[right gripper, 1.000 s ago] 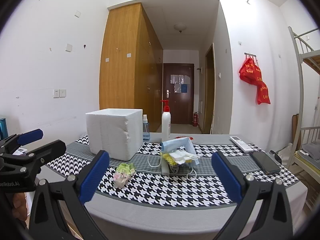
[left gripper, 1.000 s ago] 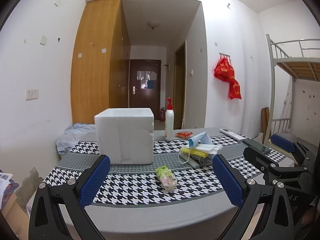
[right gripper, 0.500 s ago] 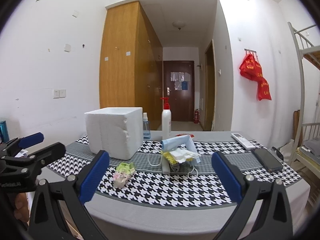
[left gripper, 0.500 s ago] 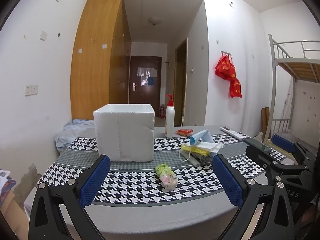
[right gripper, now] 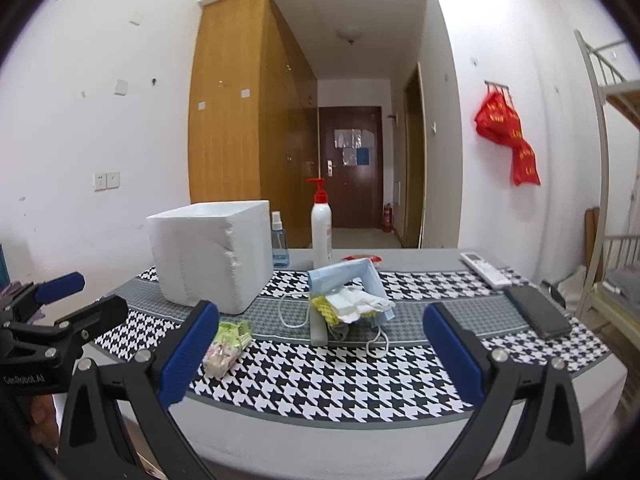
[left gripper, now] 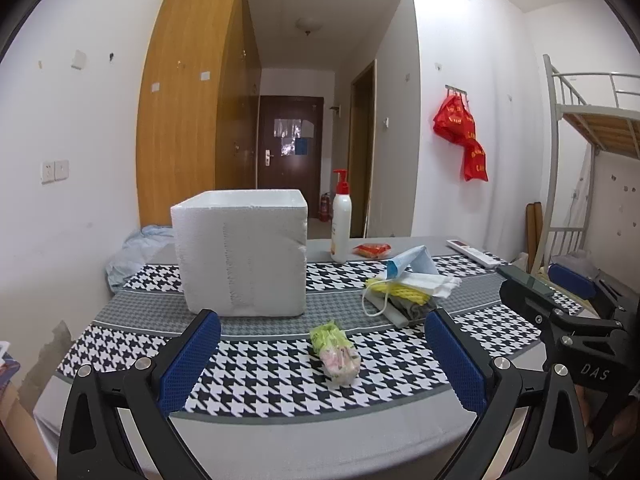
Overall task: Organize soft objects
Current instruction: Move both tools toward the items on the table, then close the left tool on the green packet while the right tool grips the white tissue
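Blue-padded, both the left gripper (left gripper: 322,354) and right gripper (right gripper: 320,344) stayed spread wide and empty, barely shifted. Mid-frame lay the soft packet (left gripper: 335,352); beyond, the mask pile (right gripper: 348,300) and foam box (left gripper: 242,252), upper left. Nothing had been gathered yet.

Foam box (left gripper: 242,254) blocking far-left bench (left gripper: 280,432); mask pile (left gripper: 408,286) crowding right; front strip around tissue pack (left gripper: 335,354) staying open.
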Available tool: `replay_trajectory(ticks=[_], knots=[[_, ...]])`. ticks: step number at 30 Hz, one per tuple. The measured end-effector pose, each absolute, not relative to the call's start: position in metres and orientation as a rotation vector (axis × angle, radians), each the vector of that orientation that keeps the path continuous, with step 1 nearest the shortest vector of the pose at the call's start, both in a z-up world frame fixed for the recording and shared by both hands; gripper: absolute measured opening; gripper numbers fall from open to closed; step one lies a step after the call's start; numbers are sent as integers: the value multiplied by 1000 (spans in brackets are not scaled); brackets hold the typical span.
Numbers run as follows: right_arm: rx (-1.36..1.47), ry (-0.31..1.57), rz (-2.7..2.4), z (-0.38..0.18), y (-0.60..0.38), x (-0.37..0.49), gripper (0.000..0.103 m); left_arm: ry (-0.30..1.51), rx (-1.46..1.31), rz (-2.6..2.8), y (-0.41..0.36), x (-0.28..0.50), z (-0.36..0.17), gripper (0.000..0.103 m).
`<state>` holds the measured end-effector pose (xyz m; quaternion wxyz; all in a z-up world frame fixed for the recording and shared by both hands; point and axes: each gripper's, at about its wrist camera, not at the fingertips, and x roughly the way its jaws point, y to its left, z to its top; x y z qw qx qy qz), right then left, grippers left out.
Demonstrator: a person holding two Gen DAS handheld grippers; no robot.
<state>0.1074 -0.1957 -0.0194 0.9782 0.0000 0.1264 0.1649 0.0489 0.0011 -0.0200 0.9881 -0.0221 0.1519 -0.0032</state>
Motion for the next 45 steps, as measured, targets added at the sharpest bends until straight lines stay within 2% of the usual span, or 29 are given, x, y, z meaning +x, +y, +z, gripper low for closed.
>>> replay_trajectory(ticks=[18, 45], knots=[[-53, 338, 282, -34, -195, 167, 103, 468, -68, -35, 0, 121, -46, 102], [-89, 452, 275, -48, -187, 223, 103, 653, -33, -33, -10, 181, -81, 101]])
